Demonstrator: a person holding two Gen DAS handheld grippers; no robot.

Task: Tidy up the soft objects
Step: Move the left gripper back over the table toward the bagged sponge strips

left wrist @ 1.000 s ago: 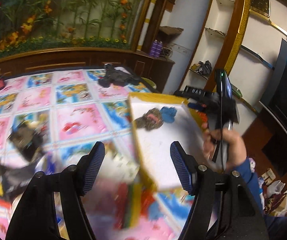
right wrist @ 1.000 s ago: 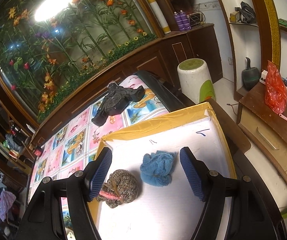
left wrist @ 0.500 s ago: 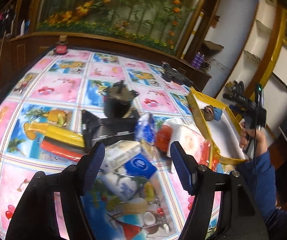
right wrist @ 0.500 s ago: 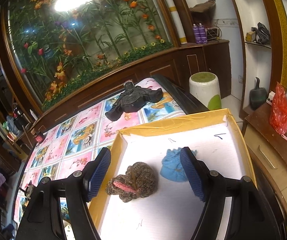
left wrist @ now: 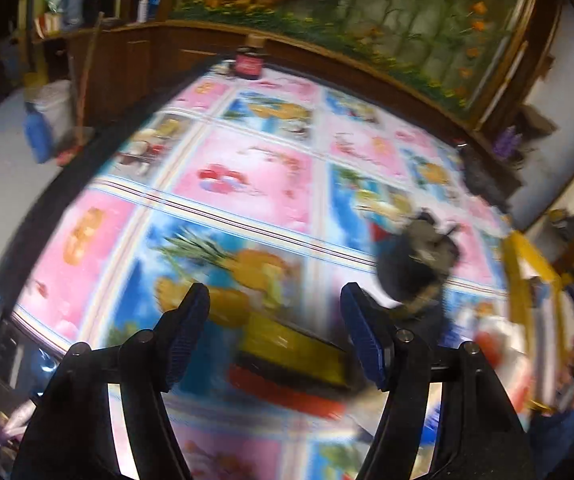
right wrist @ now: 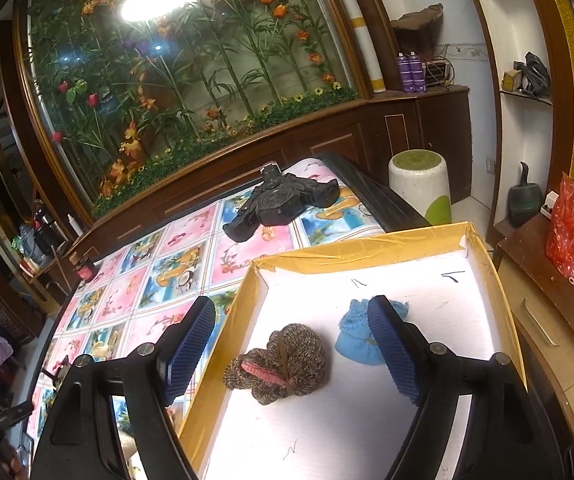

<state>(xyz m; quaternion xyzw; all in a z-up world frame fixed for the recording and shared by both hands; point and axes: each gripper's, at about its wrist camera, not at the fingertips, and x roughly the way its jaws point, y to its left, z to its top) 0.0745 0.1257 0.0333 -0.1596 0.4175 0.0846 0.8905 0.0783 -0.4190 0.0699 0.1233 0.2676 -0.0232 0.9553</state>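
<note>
My left gripper (left wrist: 275, 332) has its jaws standing apart with nothing between them; through the gap, low centre of the left wrist view, I see a blurred yellow packet (left wrist: 295, 344) with a red one (left wrist: 287, 394) below it on the patterned tablecloth (left wrist: 247, 176). The view is smeared, so I cannot say whether these are soft goods. A dark, rounded item (left wrist: 415, 264) lies up and right of the right-hand finger, outside the gap. The yellow-rimmed box (right wrist: 351, 254) sits at the far right edge of that frame.

My right gripper (right wrist: 291, 344) is likewise empty, jaws wide and just opened further. In the right wrist view it hangs over the box: the brown knitted bundle (right wrist: 283, 360) lies between the fingers, lower centre, untouched, its long axis running roughly across the gap. The blue cloth (right wrist: 357, 340) sits partly behind the right-hand finger.

Judgement: both soft items are already boxed, and the left hand is the nearer to the remaining pile.
</note>
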